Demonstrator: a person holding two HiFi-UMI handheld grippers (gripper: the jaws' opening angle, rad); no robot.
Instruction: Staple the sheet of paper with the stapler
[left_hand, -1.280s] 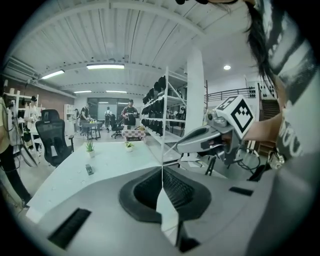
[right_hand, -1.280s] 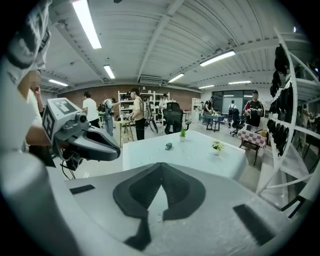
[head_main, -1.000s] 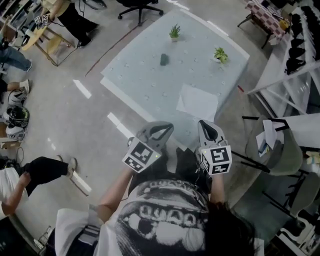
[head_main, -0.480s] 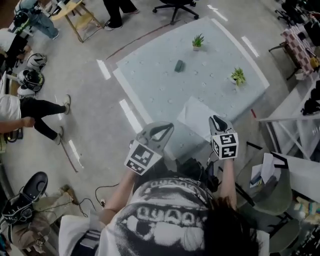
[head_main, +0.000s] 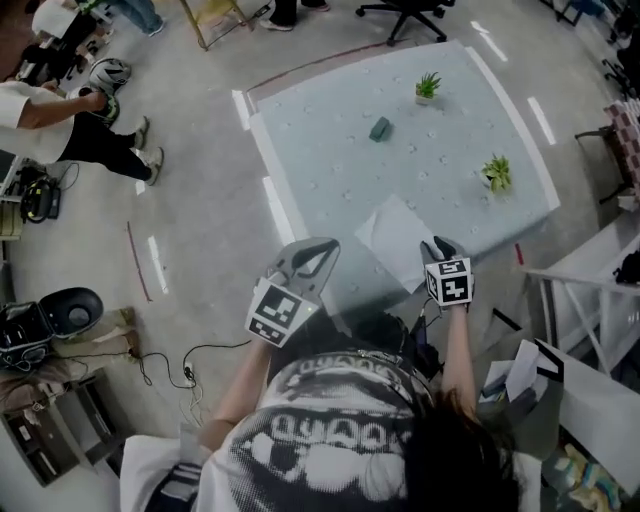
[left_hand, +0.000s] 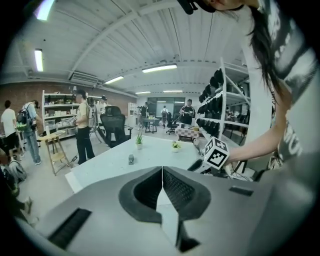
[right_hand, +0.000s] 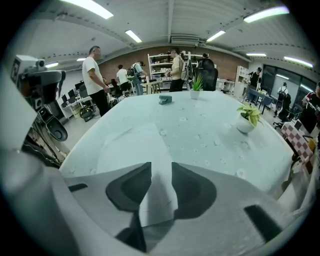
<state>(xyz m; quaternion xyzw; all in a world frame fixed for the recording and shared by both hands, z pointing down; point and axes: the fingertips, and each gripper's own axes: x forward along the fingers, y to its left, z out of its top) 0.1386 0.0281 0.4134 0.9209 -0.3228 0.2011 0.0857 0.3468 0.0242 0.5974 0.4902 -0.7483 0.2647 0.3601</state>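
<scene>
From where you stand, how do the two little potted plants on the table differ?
The far plant has thin, spiky, upright leaves; the right plant has broader, paler, spreading leaves. The far plant stands nearer the stapler; the right plant nearer the right edge of the table. Both sit in small white pots.

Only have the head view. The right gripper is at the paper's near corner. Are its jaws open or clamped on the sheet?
Observer: Open. In the right gripper view the right gripper has its jaws apart, and they have just been opening. The near corner of the sheet of paper shows in the gap, and neither pad presses on it.
Operator: And the left one?
Observer: The left gripper view shows the left gripper with its jaws together at the tips and nothing between them.
</scene>
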